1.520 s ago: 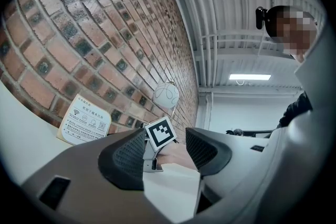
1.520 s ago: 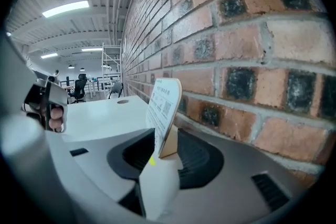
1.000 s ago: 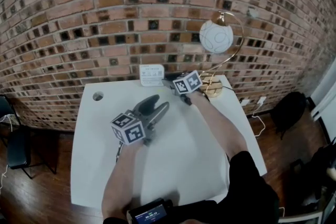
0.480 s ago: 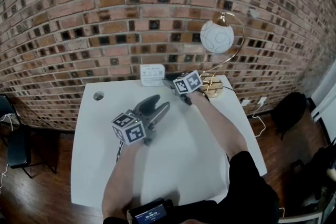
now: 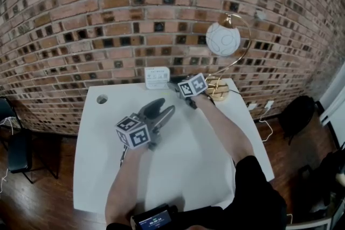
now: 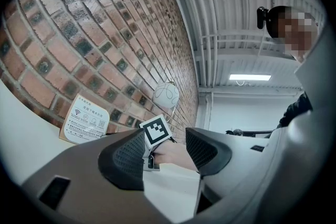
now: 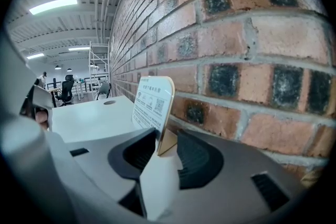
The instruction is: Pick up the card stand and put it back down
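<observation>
At the back edge of the white table (image 5: 178,169), close to the brick wall (image 5: 135,19), the card stand (image 7: 154,104) stands upright between the right gripper's jaws.
The right gripper (image 7: 167,152) is partway closed on it, one pad on the printed face, the other against the foot behind. The left gripper (image 6: 165,152) hovers over the table's middle, jaws apart and holding nothing. A globe lamp (image 5: 222,39) stands just beside the right gripper.

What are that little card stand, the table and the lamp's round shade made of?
The card stand has a smooth white printed face with a tan edge and prop, perhaps wood or card. The table is plain matte white, likely laminate. The lamp shade is a white veined globe, possibly glass.
</observation>
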